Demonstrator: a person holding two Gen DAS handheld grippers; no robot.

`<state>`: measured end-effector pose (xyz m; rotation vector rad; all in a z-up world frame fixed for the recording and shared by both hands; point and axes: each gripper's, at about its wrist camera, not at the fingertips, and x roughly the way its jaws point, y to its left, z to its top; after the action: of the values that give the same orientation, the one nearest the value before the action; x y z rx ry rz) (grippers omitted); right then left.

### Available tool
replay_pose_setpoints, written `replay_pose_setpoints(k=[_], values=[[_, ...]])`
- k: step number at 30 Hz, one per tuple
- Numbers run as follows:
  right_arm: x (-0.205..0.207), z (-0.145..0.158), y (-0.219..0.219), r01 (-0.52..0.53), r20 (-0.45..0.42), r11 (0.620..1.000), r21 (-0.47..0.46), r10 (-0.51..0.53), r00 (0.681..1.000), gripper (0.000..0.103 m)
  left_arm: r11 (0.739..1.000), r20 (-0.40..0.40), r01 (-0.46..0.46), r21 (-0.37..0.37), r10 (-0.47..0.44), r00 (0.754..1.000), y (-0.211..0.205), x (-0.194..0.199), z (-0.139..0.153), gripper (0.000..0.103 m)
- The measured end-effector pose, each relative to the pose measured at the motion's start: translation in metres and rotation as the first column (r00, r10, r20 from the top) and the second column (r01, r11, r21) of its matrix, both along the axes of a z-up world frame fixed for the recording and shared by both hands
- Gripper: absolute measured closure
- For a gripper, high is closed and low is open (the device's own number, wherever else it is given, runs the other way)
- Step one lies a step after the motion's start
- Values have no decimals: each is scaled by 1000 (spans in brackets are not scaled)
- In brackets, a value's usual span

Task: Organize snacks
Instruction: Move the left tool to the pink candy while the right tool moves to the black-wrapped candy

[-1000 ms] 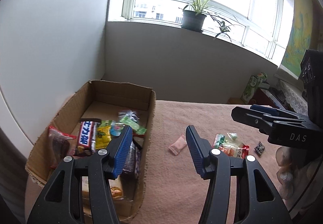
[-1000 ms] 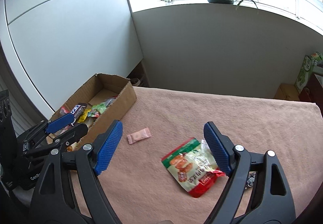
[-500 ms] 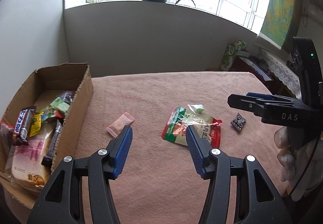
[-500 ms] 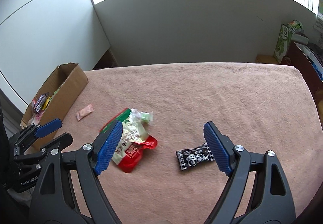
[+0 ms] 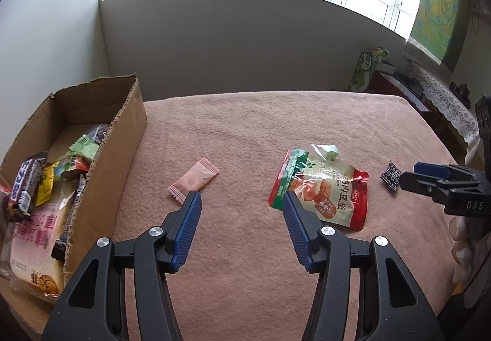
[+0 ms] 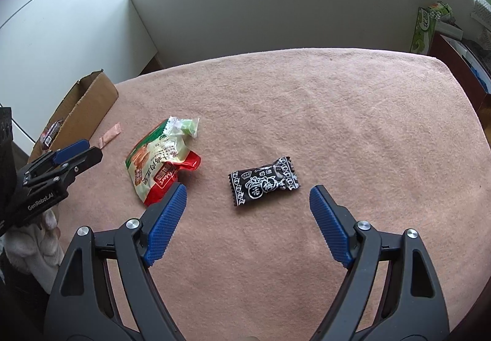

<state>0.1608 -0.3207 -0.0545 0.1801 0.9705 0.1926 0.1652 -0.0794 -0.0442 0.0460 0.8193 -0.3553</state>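
Left wrist view: left gripper [image 5: 241, 203] spread, empty, above the bench [image 5: 245, 126]. Pink packet [image 5: 193, 180] just ahead-left; snack bag [image 5: 322, 187] ahead-right. Cardboard box [image 5: 122, 138] of snacks far left, cut off.

Right wrist view: right gripper [image 6: 248, 193] spread wide, empty; black candy [image 6: 264, 181] just ahead between its fingers. Bag's corner hidden behind left finger.

"DAS" stands on the right gripper [image 5: 429, 175]; "GenRobot.AI" on the left gripper [image 6: 83, 153]; "Mart" on the red-green snack bag [image 5: 325, 187]

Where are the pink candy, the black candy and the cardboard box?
pink candy [image 5: 194, 180], left wrist view, middle of its wrapper.
black candy [image 6: 264, 181], right wrist view, middle of its printed wrapper.
cardboard box [image 5: 122, 144], left wrist view, outer side wall facing the cloth.
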Motion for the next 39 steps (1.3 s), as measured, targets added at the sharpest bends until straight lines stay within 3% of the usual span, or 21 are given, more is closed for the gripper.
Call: replay_pose_setpoints(k=[8,18,27,33,39], values=[[12,-9,3,-32,-25,999,20,33,999,18,1000,-22,-13,-4,13,1000,-1,22,-7,49],[16,-9,-4,-34,-16,997,69,35,999,18,997,-62,-39,60,42,997,-14,52,-21,49],[14,-8,-7,-27,-15,997,75,28,999,18,999,-125,48,-6,-48,991,-18,38,-24,49],[15,-9,-7,-26,-12,998,60,27,1000,18,1000,-32,-28,4,28,999,-15,46,-5,49],[15,-9,-6,-28,-9,998,61,29,1000,18,996,-120,-91,-16,88,989,-11,72,-23,49]])
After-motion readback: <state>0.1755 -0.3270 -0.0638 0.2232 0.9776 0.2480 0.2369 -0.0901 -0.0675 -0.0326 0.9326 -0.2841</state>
